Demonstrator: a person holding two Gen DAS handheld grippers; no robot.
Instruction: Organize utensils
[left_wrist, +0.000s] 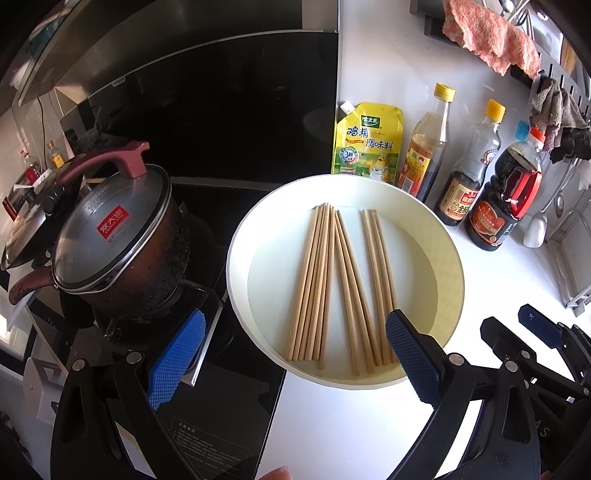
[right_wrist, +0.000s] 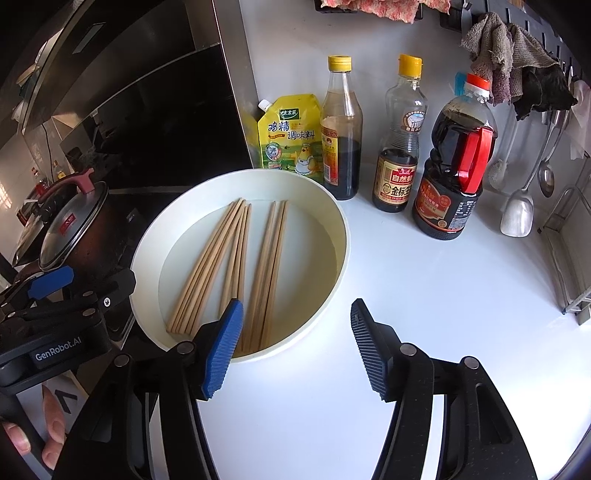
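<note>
Chopsticks (left_wrist: 332, 280) lie flat in white basin (left_wrist: 236, 236), long axes approx 6–12 o'clock, fanned in three bundles (tips converge toward 12). L gripper (left_wrist: 295, 350) wide open, holds nothing, near rim between fingers. R gripper (right_wrist: 295, 347) approx half open, empty, at basin's 5 o'clock over counter (right_wrist: 443, 295).

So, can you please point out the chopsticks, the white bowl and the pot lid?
chopsticks (right_wrist: 271, 273): right wrist view, middle of the right bundle.
white bowl (right_wrist: 341, 258): right wrist view, right rim.
pot lid (left_wrist: 110, 229): left wrist view, glass centre.
</note>
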